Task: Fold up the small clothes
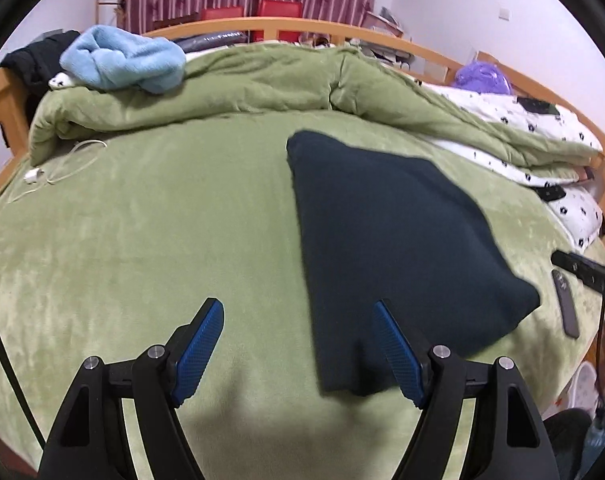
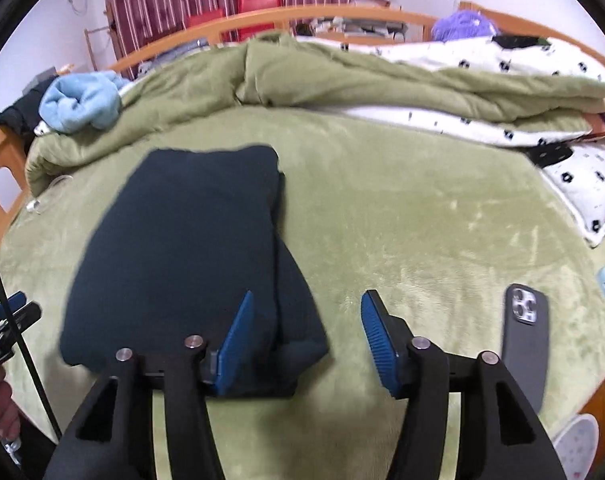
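A dark blue-black garment (image 1: 390, 240) lies folded lengthwise on the green blanket (image 1: 162, 240). In the right wrist view it (image 2: 190, 248) shows as a long folded stack with a second layer along its right side. My left gripper (image 1: 298, 344) is open and empty, just above the garment's near left corner, its right finger over the cloth. My right gripper (image 2: 306, 336) is open and empty over the garment's near right corner, its left finger above the cloth. The left gripper's tips (image 2: 14, 312) show at the far left of the right wrist view.
A grey phone (image 2: 526, 344) lies on the blanket right of the right gripper. A rolled green duvet (image 1: 222, 88) with a light blue towel (image 1: 122, 60) lies behind. A white charger cable (image 1: 62, 164) lies far left. Patterned white bedding (image 2: 502, 92) and a pillow (image 2: 582, 192) lie far right.
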The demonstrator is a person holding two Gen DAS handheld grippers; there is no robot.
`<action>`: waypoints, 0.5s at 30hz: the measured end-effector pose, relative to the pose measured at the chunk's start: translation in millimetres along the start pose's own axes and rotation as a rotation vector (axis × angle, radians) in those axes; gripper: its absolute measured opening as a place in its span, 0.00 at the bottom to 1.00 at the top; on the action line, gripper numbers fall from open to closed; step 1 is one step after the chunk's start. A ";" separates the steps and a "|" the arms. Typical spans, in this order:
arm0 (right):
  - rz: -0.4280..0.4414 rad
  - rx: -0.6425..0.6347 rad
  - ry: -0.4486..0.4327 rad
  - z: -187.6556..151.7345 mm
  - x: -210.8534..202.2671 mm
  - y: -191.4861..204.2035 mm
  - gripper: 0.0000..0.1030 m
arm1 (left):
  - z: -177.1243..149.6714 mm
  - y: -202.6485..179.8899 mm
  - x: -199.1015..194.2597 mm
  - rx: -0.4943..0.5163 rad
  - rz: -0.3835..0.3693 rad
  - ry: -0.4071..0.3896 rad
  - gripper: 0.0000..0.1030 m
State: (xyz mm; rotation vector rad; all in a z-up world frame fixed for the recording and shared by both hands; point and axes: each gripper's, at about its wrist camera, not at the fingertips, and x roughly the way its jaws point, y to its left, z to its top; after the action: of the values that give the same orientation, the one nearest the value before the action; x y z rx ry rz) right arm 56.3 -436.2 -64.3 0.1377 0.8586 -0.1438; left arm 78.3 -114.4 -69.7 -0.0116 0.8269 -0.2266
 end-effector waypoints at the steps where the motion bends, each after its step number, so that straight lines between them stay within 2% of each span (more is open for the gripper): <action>1: -0.003 -0.007 -0.008 -0.8 -11.4 3.1 0.56 | 0.6 -1.1 -5.0 0.000 0.004 -0.006 0.74; 5: -0.022 -0.020 -0.045 -6.8 -53.2 11.4 0.57 | 4.2 -12.7 -38.0 0.011 0.037 -0.038 0.80; 10: -0.024 -0.019 -0.076 -24.0 -98.4 16.1 0.64 | 1.7 -18.0 -77.3 0.009 0.057 -0.080 0.84; 11: -0.036 -0.022 -0.083 -28.0 -104.8 17.2 0.67 | 0.5 -18.9 -83.6 0.014 0.061 -0.084 0.84; 13: -0.056 -0.029 -0.100 -36.2 -119.9 20.5 0.79 | -2.8 -20.1 -95.9 0.017 0.070 -0.087 0.85; 15: -0.052 -0.016 -0.114 -42.3 -130.4 20.9 0.83 | -5.3 -21.9 -105.5 0.023 0.073 -0.092 0.86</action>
State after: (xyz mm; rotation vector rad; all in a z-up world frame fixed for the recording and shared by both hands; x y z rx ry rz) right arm -55.4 -399.0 8.9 0.0917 0.7497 -0.1917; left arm 1.1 -113.8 5.7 0.0296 0.7314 -0.1650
